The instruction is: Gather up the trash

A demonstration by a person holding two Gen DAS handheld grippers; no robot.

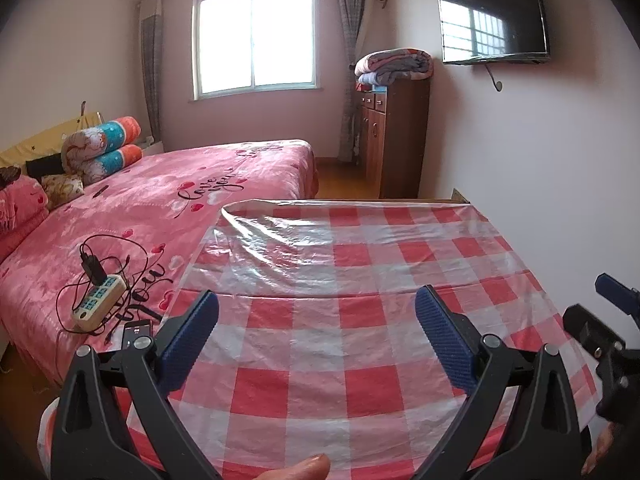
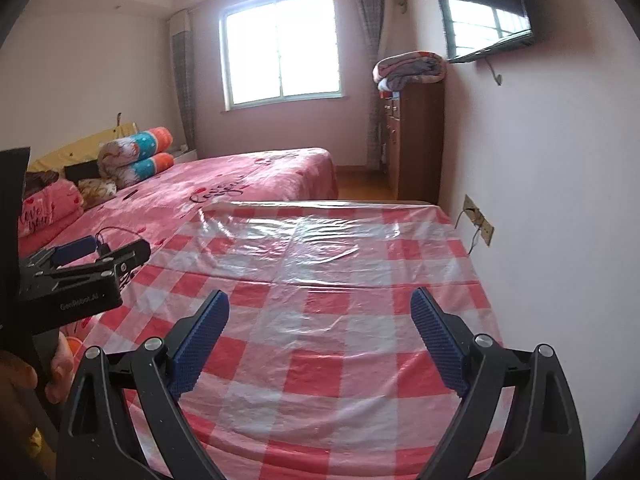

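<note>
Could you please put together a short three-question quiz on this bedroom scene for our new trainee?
1. True or false: the left tongs are shut on a piece of trash.
2. Multiple choice: what lies on the pink bedspread nearest the checked tablecloth? A) a power strip with cables B) a cup C) a shoe
3. Fill in: the folded blanket rests on top of the wooden ____.

Key
1. False: both the left tongs and the right tongs stand open and hold nothing.
2. A, the power strip.
3. cabinet.
</note>
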